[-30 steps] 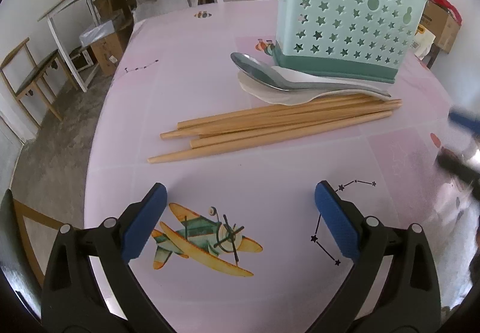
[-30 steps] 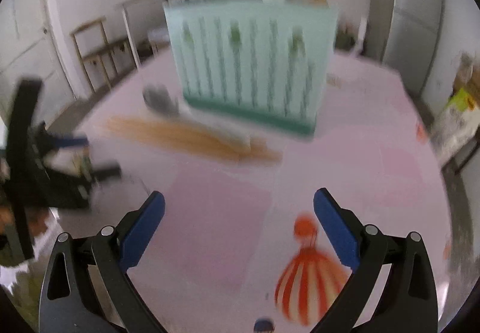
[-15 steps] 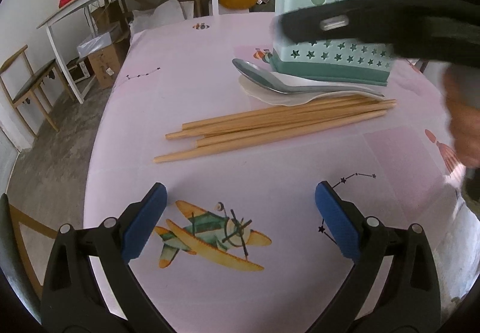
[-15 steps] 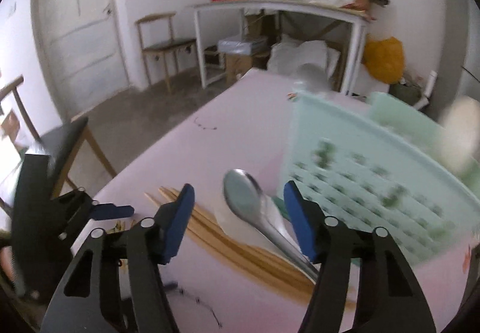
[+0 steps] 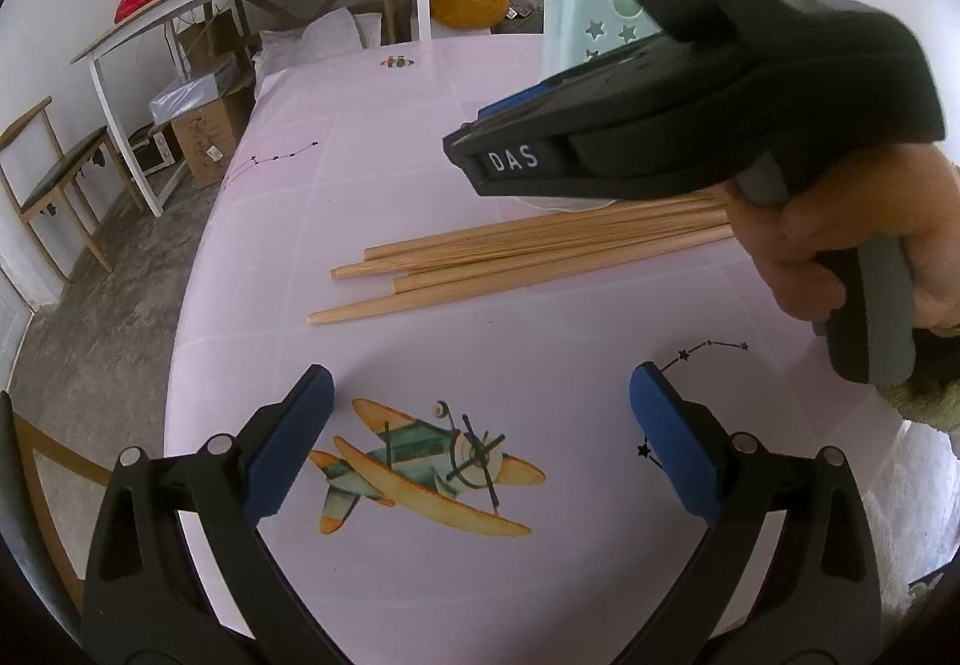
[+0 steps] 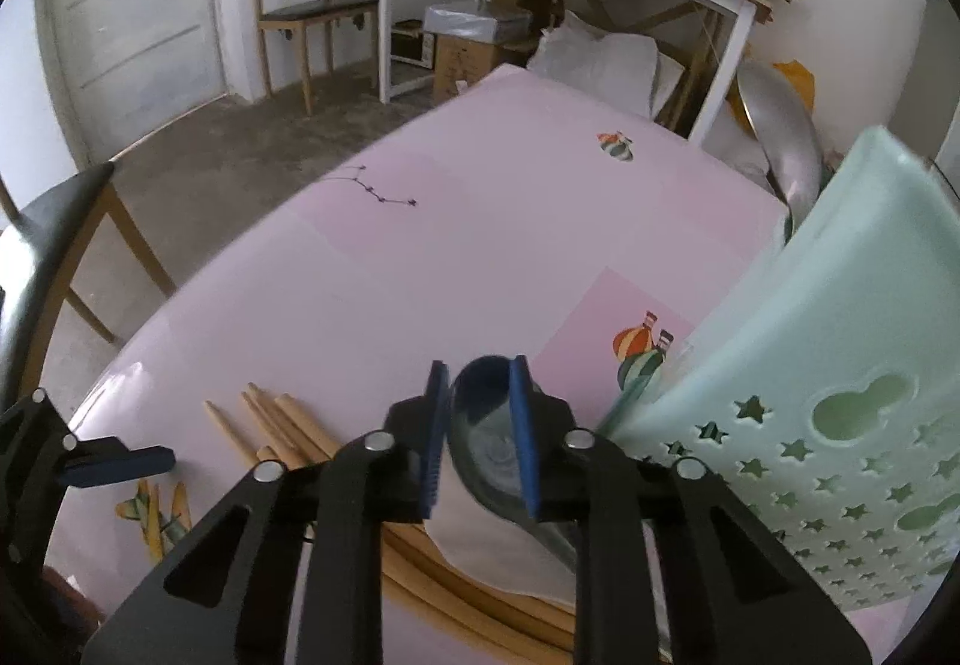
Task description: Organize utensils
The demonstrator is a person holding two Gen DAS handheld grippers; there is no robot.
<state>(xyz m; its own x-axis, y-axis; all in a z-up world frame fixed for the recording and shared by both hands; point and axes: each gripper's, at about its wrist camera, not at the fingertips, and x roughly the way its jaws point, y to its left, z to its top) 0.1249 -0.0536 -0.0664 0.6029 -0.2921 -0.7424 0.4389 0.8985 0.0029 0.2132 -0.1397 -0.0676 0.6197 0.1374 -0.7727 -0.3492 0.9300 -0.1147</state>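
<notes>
Left wrist view: I see my left tongs spread wide with nothing between the blue pads, hovering over the airplane print on the pink counter.
Chopsticks: the bundle of wooden chopsticks lies flat on the counter beyond my left tongs, well apart from them, loose ends fanned toward the left.
Right tongs from outside: their black body with the "DAS" label fills the upper right of this view, gripped by my right hand, and crosses above the far ends of the chopsticks.
Hidden in left view: the spoon is fully covered by that body, and I only catch a sliver of the mint holder behind it.
Right wrist view: my right tongs are closing, and the bowl of the metal spoon sits right between the two blue pads; the pads look to be touching its edges, though I cannot tell how firmly.
Spoon position: it lies on a white piece that rests over the chopsticks, just beside the holder's near wall.
Holder: the star-pierced mint holder stands at the right, with a large metal utensil rising behind its top edge.
Hard to make out: the spoon's handle runs under the tongs' frame and is cut off; the left tongs show only as a dark sliver at the far left edge.
</notes>
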